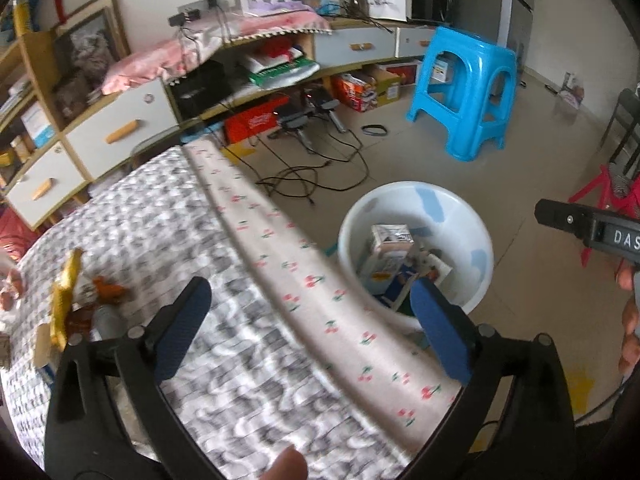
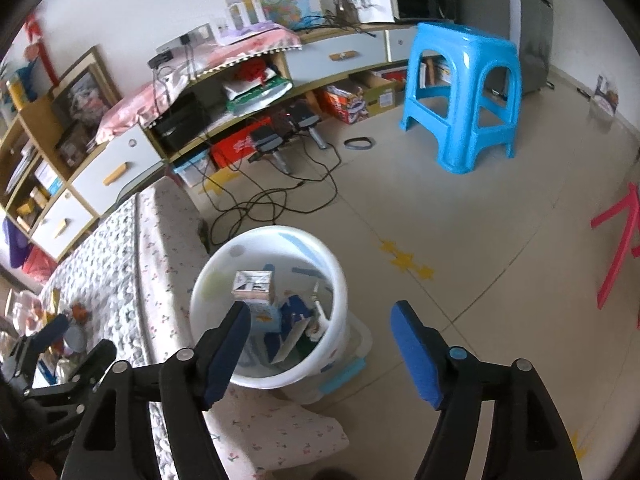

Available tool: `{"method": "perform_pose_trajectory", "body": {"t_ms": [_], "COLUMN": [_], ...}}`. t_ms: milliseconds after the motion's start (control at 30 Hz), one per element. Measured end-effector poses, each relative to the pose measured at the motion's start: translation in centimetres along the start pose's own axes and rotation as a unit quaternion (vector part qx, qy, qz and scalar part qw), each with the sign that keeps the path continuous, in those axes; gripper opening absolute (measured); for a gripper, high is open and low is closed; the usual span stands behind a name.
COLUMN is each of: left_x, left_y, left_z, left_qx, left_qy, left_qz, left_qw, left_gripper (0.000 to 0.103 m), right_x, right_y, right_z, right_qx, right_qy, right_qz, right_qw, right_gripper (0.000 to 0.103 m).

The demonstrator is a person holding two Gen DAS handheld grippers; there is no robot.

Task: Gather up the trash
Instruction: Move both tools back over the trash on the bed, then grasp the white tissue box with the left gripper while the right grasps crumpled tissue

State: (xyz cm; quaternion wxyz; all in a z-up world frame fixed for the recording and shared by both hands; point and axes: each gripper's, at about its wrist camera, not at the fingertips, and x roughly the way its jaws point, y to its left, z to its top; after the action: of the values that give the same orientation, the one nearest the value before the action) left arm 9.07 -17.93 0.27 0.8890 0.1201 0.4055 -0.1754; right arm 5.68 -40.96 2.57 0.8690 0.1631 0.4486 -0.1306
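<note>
A white bin (image 1: 416,216) stands on the floor beside the cloth-covered table; it also shows in the right wrist view (image 2: 280,240). Cartons and boxes (image 1: 390,240) lie inside it (image 2: 254,286). Trash lies on the table at the far left: a yellow wrapper (image 1: 64,296), an orange scrap (image 1: 108,288) and other bits. My left gripper (image 1: 308,320) is open and empty above the table's edge. My right gripper (image 2: 324,344) is open and empty, above the bin's near rim. The left gripper also shows in the right wrist view (image 2: 60,344), at the lower left.
The table cloth (image 1: 224,280) is grey-patterned with a cherry-print border. A blue stool (image 2: 460,92) stands on the floor beyond the bin. Black cables (image 2: 272,200) trail from a low cabinet (image 1: 120,128). A red frame (image 2: 616,240) stands at the right.
</note>
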Motion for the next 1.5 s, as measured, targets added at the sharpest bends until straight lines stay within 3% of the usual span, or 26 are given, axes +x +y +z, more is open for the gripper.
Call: {"method": "perform_pose_trajectory", "body": {"t_ms": [433, 567, 1067, 1300, 1500], "left_x": [-3.2, -4.0, -5.8, -6.1, -4.4], "left_y": [4.8, 6.5, 14.2, 19.0, 24.2], "left_z": [-3.3, -4.3, -7.5, -8.7, -10.4], "left_qx": [-0.036, -0.055, -0.137, -0.18, -0.251], "left_qy": [-0.003, -0.009, -0.011, 0.008, 0.059], "left_qz": [0.033, 0.049, 0.093, 0.081, 0.036], "left_qw": [0.9988, 0.9973, 0.9862, 0.9804, 0.9657], "left_gripper": [0.1, 0.1, 0.1, 0.1, 0.1], "right_x": [-1.4, -1.7, -0.9, -0.2, 0.3], "right_y": [4.8, 6.7, 16.3, 19.8, 22.7], "right_z": [-0.8, -1.0, -2.7, -3.6, -4.2], "right_qx": [-0.032, -0.05, -0.139, -0.166, -0.186], "right_qy": [-0.019, -0.024, -0.026, -0.016, -0.013], "right_qz": [0.03, 0.038, 0.06, 0.067, 0.074], "right_qw": [0.999, 0.998, 0.988, 0.984, 0.98], "right_gripper": [0.085, 0.094, 0.095, 0.095, 0.095]}}
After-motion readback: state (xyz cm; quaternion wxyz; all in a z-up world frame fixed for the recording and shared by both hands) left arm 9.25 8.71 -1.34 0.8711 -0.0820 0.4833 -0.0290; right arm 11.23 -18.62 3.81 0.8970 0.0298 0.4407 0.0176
